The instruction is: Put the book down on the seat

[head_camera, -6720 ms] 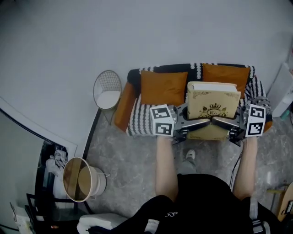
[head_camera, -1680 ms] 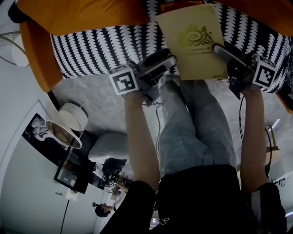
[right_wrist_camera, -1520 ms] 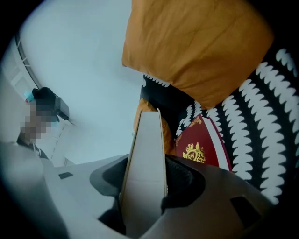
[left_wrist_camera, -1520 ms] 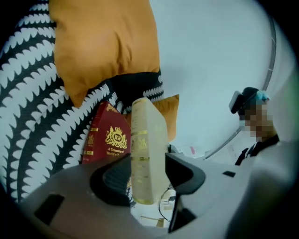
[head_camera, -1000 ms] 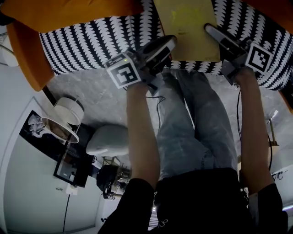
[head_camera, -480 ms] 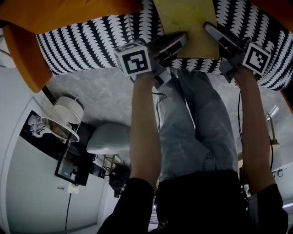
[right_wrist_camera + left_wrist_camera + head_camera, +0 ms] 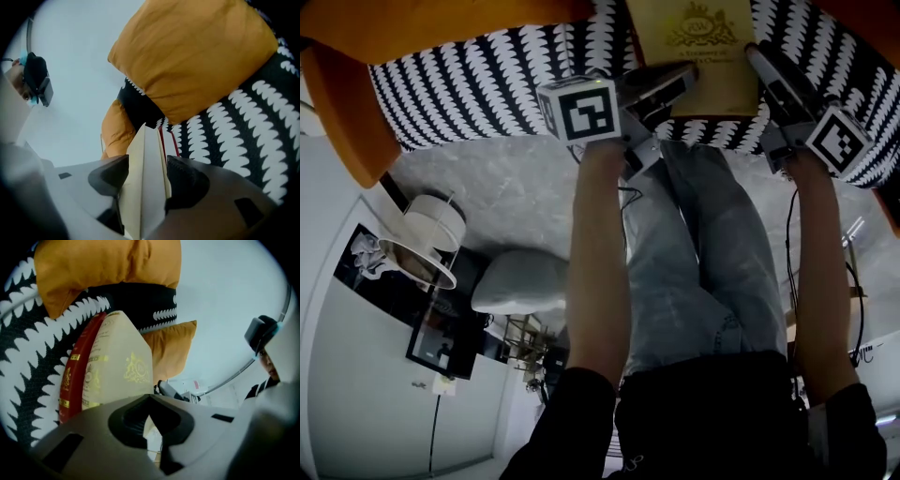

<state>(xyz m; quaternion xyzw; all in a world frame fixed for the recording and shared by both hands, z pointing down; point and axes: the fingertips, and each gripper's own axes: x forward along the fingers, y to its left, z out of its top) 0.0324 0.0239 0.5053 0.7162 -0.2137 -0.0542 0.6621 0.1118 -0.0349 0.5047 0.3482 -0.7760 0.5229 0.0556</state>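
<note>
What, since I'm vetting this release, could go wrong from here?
1. The right gripper is opening its jaws with the book edge between them; pulling back too early might drag it toward the front edge of the seat.
2. The shut left gripper sits close beside the book and could nudge it.
</note>
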